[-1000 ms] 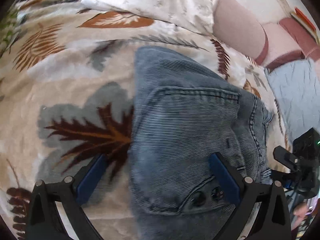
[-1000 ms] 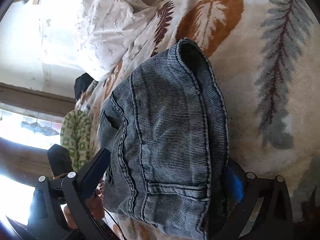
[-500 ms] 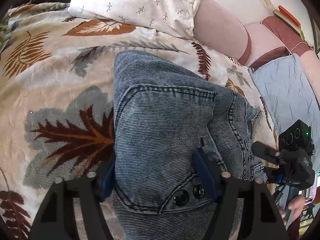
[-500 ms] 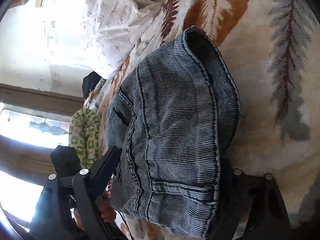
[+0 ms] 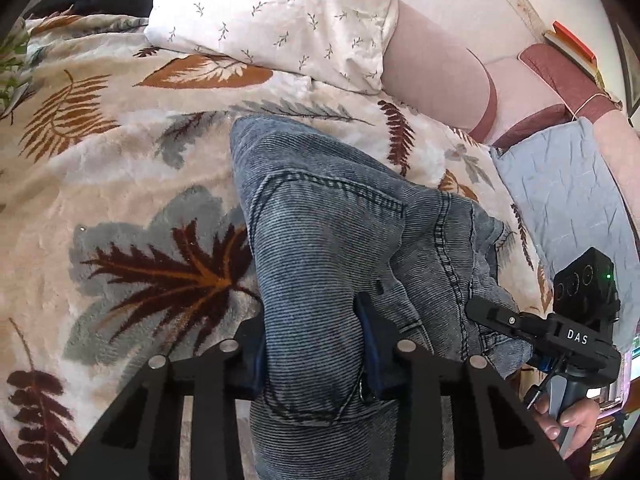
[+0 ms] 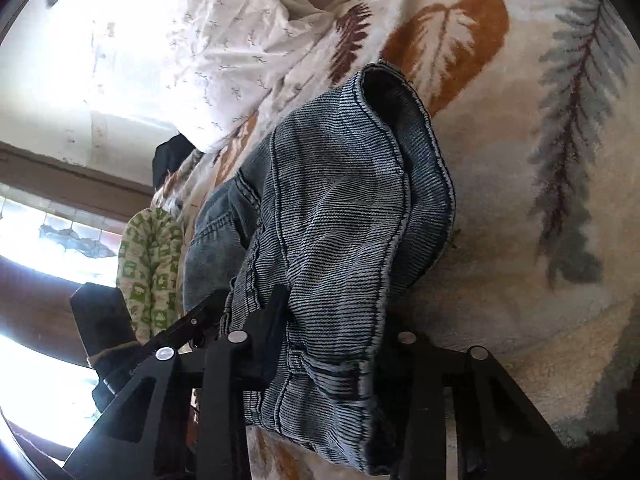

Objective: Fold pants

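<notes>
Folded blue denim pants [image 5: 320, 240] lie bunched on a leaf-print blanket [image 5: 120, 200]. My left gripper [image 5: 312, 344] is shut on the near end of the pants, by the back pocket, and the cloth bulges between its fingers. My right gripper [image 6: 328, 340] is shut on the other near end of the pants [image 6: 340, 220], by the hem and waistband seams. The right gripper also shows in the left wrist view [image 5: 540, 328], at the pants' right edge, held by a hand. The far folded edge rests on the blanket.
A white pillow [image 5: 280, 12] lies behind the pants. A pink bolster [image 5: 436, 76] and a grey-blue cushion [image 5: 568, 200] lie at the right. A green patterned cloth [image 6: 148, 264] and dark clothing [image 6: 168, 160] lie near the window side.
Both grippers have closed from open onto the near ends of the pants. The denim has bunched up and lifted at the near side.
</notes>
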The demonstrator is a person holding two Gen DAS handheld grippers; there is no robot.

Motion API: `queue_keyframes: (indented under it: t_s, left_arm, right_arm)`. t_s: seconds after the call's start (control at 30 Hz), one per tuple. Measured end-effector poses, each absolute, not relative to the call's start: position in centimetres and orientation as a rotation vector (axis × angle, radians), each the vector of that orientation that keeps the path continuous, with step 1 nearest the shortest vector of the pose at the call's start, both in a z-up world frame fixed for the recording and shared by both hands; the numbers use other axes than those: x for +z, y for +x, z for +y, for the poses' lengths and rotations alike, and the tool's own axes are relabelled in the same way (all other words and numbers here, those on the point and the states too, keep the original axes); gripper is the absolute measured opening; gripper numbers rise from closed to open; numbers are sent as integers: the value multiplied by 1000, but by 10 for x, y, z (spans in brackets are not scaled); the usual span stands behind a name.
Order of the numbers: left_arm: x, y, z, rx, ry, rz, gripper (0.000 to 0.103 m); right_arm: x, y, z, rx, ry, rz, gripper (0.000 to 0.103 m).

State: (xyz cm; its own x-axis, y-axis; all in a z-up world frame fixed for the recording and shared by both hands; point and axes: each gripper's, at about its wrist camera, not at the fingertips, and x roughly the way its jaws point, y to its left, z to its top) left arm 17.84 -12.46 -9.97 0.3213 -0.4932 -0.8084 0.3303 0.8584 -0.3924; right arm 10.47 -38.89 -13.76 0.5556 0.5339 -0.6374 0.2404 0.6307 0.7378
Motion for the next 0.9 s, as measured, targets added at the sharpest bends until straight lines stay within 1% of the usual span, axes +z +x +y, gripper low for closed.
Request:
queue_keyframes:
  t_s: [0.13,0.33,0.7,0.9]
  left_arm:
    - [-91,175,-119,-535,-171,1108,37]
    - [-72,171,-94,-505,-208,1068,36]
    - [-30,156,-46,-435,-209,956,36]
    - [-27,155,-28,-390,-189,933,36]
  right_arm:
    - [-133,104,-387,227,903,985,28]
    - [-119,105,-369,299,868,959,25]
    - [-85,112,-320,414,798,894,25]
    - [-76,118,-291,436,730,865,24]
